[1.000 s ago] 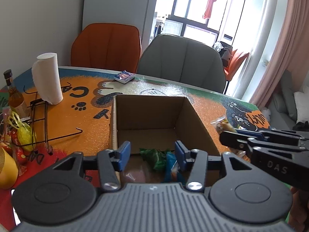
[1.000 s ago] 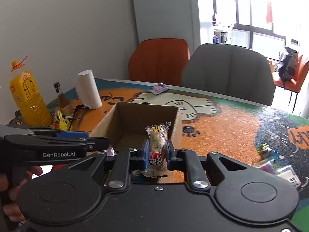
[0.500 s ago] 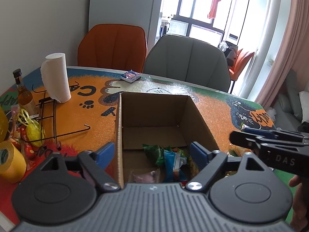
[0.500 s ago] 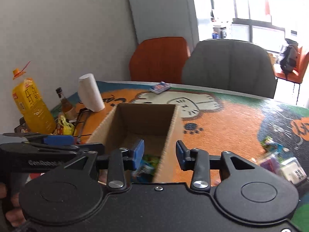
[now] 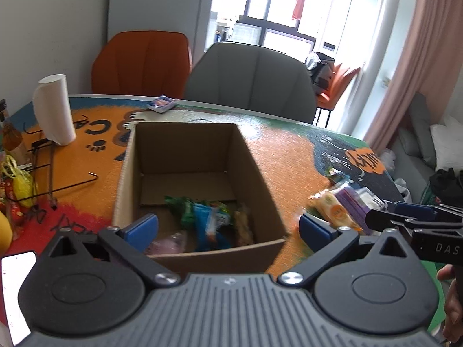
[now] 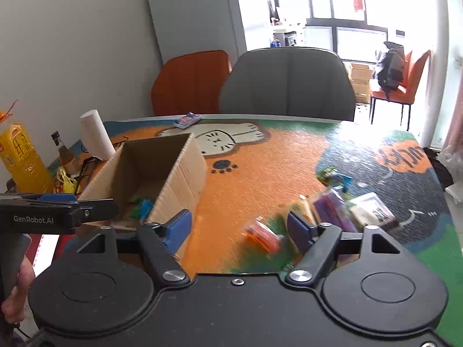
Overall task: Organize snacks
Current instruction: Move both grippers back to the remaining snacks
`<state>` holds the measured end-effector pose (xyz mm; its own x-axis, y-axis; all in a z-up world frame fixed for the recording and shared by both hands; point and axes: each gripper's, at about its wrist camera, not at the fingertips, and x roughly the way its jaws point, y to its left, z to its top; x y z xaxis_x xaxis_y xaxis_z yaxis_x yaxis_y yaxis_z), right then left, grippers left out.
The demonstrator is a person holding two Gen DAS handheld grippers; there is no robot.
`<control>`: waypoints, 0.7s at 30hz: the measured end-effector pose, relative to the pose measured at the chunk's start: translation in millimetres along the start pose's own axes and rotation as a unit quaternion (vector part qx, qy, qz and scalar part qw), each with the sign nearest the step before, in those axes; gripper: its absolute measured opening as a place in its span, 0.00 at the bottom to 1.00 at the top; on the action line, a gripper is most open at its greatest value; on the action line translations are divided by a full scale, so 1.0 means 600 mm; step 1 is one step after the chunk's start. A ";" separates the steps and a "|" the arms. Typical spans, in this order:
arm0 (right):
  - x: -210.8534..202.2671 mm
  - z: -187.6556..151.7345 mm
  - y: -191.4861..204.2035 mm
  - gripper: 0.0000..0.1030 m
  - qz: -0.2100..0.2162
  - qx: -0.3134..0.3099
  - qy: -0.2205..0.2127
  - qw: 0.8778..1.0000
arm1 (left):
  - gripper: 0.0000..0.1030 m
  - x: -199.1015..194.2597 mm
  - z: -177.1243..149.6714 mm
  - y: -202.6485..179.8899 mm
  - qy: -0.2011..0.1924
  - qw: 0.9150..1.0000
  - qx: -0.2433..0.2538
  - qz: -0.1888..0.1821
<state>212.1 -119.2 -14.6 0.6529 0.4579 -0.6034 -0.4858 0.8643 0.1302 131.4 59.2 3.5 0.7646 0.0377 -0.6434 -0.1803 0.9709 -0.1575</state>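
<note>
The cardboard box (image 5: 199,156) is kept open-topped at the middle of the counter (image 6: 275,167) so that packets can be dropped in from above; several snacks (image 5: 208,217) are already gathered on its floor. The left gripper (image 5: 228,227) is held over the box's near edge, its jaws opening with nothing gripped. The right gripper (image 6: 238,230) is aimed at the loose snack pile (image 6: 327,211) beside the box, its jaws opening and empty, presumably for the next pick.

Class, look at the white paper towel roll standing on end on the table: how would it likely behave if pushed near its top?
The paper towel roll stands tall on a narrow base, so it would probably tip. Being cylindrical, it would likely roll once down. It looks soft and probably light.
</note>
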 end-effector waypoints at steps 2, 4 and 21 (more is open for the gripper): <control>-0.008 -0.006 -0.012 0.77 -0.006 0.006 0.000 1.000 | 1.00 -0.002 -0.003 -0.013 0.002 1.000 0.006 -0.005; -0.015 -0.011 -0.027 0.77 -0.012 0.012 -0.001 1.000 | 1.00 -0.006 -0.007 -0.028 0.004 1.000 0.011 -0.014; -0.059 -0.053 -0.118 0.80 -0.039 0.031 0.007 0.999 | 1.00 -0.002 -0.045 -0.143 0.028 0.997 0.049 -0.056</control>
<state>204.6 -203.0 -27.6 0.6791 0.3870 -0.6237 -0.3970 0.9084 0.1314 129.4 -30.3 -2.5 0.7401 -0.0824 -0.6674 -0.0321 0.9870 -0.1575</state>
